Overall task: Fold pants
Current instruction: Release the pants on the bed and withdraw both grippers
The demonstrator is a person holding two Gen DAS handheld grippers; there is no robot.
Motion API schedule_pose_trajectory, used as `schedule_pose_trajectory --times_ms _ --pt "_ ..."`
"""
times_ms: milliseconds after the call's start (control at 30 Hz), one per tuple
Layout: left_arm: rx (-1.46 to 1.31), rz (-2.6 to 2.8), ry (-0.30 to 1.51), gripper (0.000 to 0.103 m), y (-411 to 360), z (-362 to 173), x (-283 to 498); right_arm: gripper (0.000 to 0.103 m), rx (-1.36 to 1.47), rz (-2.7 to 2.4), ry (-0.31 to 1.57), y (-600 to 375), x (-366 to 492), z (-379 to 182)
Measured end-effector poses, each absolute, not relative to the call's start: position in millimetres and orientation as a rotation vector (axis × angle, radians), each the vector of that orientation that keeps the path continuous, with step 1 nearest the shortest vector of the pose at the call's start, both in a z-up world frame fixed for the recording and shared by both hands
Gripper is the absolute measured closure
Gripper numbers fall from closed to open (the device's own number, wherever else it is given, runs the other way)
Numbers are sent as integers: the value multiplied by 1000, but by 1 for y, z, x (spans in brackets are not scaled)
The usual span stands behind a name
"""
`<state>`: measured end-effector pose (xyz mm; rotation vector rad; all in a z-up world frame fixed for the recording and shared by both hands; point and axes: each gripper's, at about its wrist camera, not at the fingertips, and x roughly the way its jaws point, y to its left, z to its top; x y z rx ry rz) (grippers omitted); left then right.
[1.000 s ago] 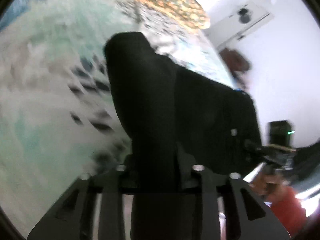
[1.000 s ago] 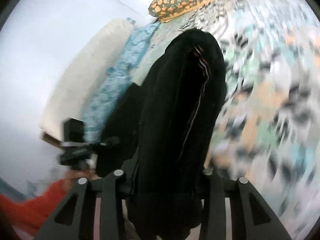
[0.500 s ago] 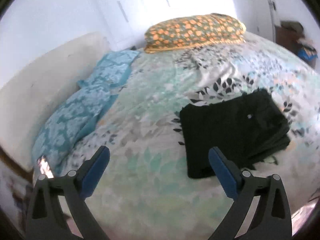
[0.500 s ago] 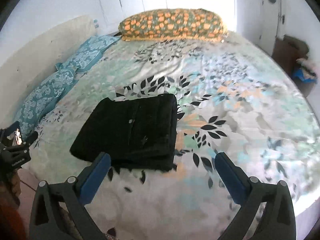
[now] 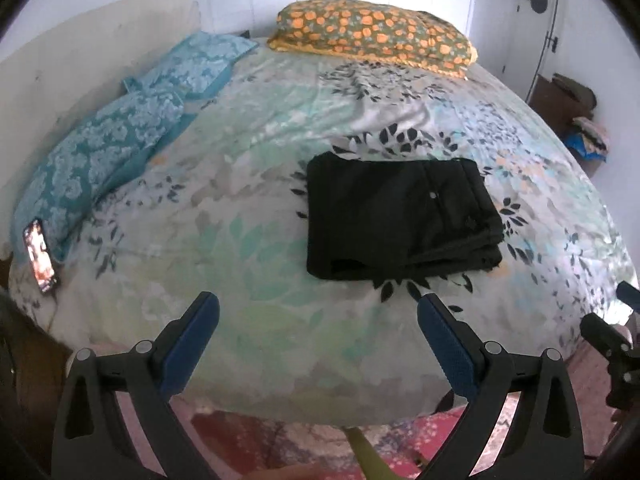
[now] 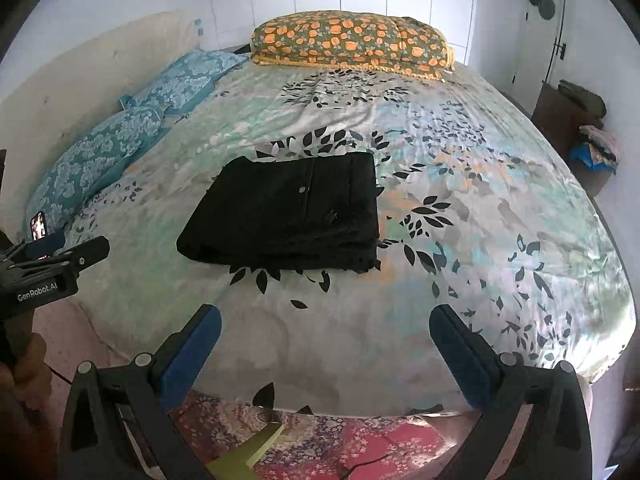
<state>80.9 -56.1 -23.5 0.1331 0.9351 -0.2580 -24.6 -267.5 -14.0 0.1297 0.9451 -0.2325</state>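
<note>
The black pants (image 5: 400, 216) lie folded into a flat rectangle on the floral bedspread (image 5: 248, 216), a small button showing on top. They also show in the right wrist view (image 6: 288, 216). My left gripper (image 5: 318, 312) is open and empty, held back off the near edge of the bed. My right gripper (image 6: 324, 324) is open and empty, also back from the bed's near edge. The left gripper's body shows at the left of the right wrist view (image 6: 44, 272).
An orange-flowered pillow (image 6: 352, 42) lies at the bed's far end, with two blue patterned pillows (image 6: 104, 148) along the left. A lit phone (image 5: 40, 256) lies at the bed's left corner. A red patterned rug (image 6: 360, 440) covers the floor below. A dark cabinet with clothes (image 6: 580, 132) stands right.
One second ago both grippers were shut on the black pants. They have let go, opened and pulled back from the bed. The pants now lie folded on the bedspread.
</note>
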Motion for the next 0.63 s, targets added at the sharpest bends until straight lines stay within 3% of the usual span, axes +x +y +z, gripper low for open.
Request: schedule_pose_trajectory --times_ms 633 --pt "124 -250 930 3 -56 -24 76 0 116 -228 937 -259 -22 -15"
